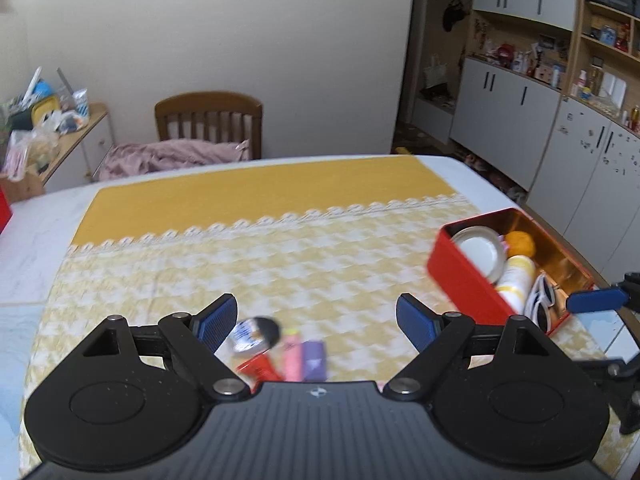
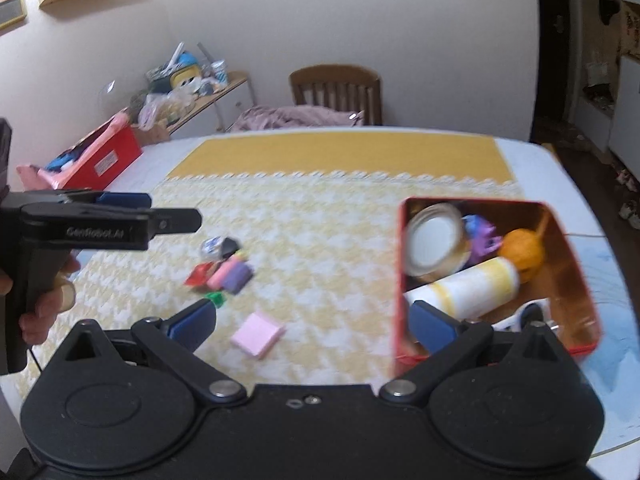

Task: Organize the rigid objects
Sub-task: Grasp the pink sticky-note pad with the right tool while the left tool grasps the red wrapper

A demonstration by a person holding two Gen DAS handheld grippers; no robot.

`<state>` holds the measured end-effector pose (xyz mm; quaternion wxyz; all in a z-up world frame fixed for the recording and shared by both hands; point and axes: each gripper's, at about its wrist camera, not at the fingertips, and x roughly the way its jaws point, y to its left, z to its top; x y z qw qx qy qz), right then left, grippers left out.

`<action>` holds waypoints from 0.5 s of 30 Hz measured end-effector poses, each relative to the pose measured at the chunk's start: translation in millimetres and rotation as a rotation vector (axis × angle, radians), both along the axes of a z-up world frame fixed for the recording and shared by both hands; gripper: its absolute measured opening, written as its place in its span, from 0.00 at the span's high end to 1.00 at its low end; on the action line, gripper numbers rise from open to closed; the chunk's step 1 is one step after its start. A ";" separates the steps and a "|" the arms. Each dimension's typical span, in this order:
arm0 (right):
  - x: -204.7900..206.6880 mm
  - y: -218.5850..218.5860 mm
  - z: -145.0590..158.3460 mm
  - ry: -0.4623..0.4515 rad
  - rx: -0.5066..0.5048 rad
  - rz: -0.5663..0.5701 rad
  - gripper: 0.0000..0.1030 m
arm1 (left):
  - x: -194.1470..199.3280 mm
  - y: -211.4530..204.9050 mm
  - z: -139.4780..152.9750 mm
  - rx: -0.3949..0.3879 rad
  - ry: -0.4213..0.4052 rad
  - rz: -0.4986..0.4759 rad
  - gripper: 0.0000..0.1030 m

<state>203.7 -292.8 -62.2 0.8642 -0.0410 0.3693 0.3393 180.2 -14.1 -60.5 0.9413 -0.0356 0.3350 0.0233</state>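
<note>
On the yellow cloth [image 2: 320,216], at ten o'clock from your right gripper [image 2: 316,322], small items [image 2: 224,268] are lying clustered, with a pink pad [image 2: 258,334] between its spread, empty jaws; the red tin [image 2: 400,280] is sitting at two o'clock. Your left gripper [image 1: 316,324] is hovering spread wide, gripping nothing

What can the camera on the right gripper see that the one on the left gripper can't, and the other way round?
Only the right wrist view shows the pink sticky-note pad, a small green item, the purple toy inside the tin, a red box at the table's far left, and the person's hand holding the left gripper.

Only the left wrist view shows the white wall cabinets and cluttered shelves.

Both show the red tin with its lid, orange ball and white-and-yellow bottle, the loose pile of small items, the yellow tablecloth and the wooden chair.
</note>
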 end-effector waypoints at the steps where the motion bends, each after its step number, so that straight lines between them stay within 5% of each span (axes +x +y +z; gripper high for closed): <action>1: -2.3 6.3 -2.5 0.004 -0.005 0.014 0.00 | -1.3 5.6 -2.9 -0.004 0.006 0.007 0.16; 15: -13.0 81.5 -44.0 -0.012 -0.175 0.185 0.05 | 3.4 49.8 -52.2 -0.040 0.124 0.016 0.16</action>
